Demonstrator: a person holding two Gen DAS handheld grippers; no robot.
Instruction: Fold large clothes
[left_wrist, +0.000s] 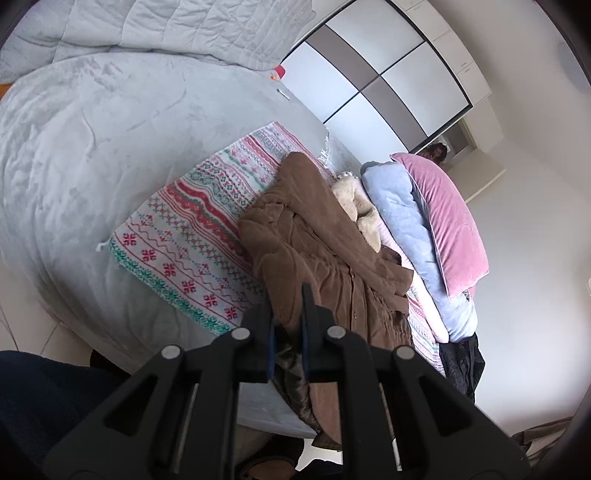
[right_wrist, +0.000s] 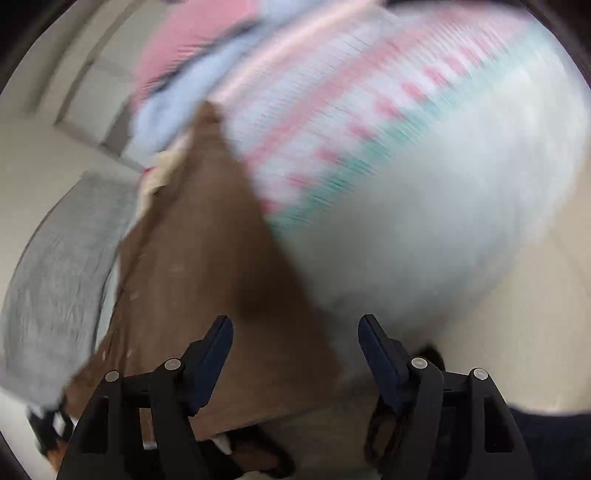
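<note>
The left gripper (left_wrist: 288, 325) is clamped on the hem of the quilted brown coat (left_wrist: 325, 258), which lies ahead of it on the patterned red-and-green knit blanket (left_wrist: 192, 236). The right gripper (right_wrist: 295, 354) stands wide apart over the coat's edge, holding nothing. Likely next: pinch that edge and fold. The pink velvet pillow (left_wrist: 443, 218) beyond crowds the space.

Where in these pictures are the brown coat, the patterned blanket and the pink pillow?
brown coat (left_wrist: 317, 236): left wrist view, on its rumpled middle.
patterned blanket (left_wrist: 192, 236): left wrist view, on the flat part left of the coat.
pink pillow (left_wrist: 447, 218): left wrist view, on its velvet face.
</note>
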